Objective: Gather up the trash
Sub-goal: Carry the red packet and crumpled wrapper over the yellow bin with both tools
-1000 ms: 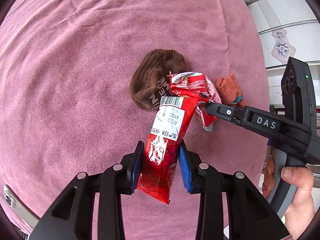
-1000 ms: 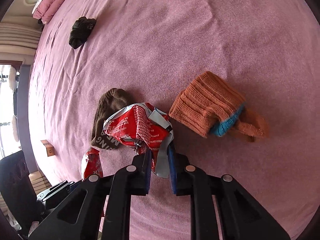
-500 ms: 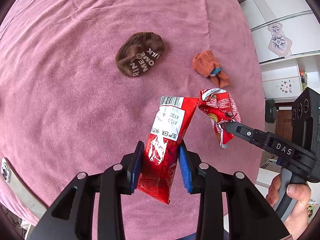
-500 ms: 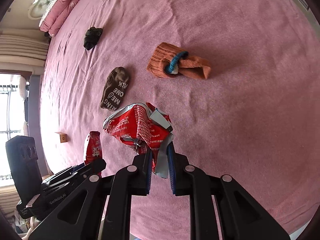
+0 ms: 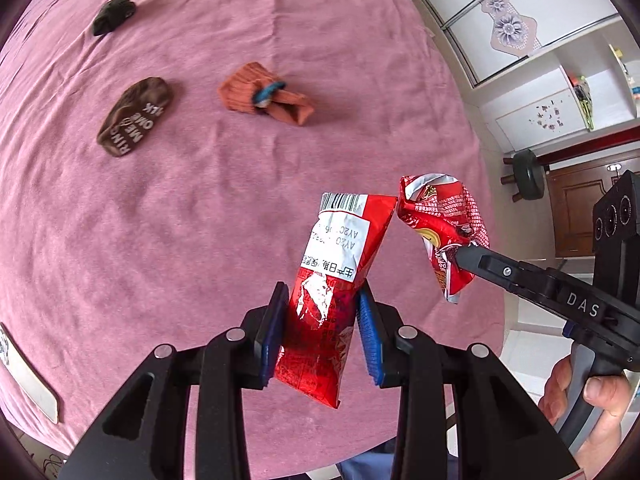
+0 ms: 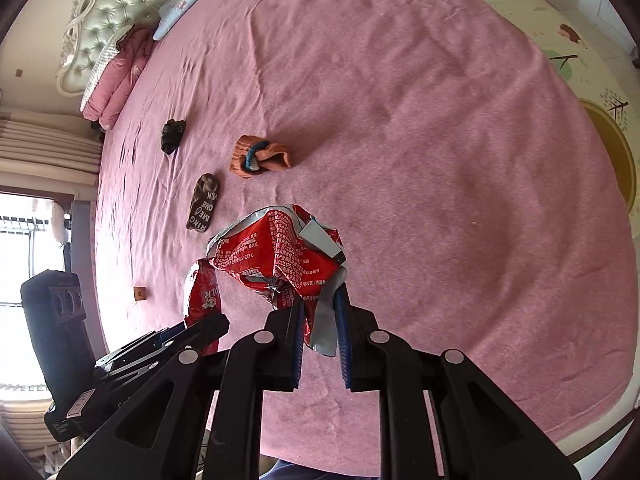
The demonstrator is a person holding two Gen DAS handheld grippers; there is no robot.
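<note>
Left hand-held gripper (image 5: 322, 330) clenched on a long red foil snack packet with a white barcode label (image 5: 340, 272), which juts toward 12 o'clock from between the blue pads. Right hand-held gripper (image 6: 318, 330) grasps a crumpled red-and-silver foil wrapper (image 6: 276, 256), bunched at 11 o'clock. Both hang above the pink bedspread (image 6: 420, 120).

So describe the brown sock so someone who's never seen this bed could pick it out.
On the pink bedspread three socks lie apart. The brown sock sits between the black sock and the orange sock. It alone carries white block lettering.
</note>
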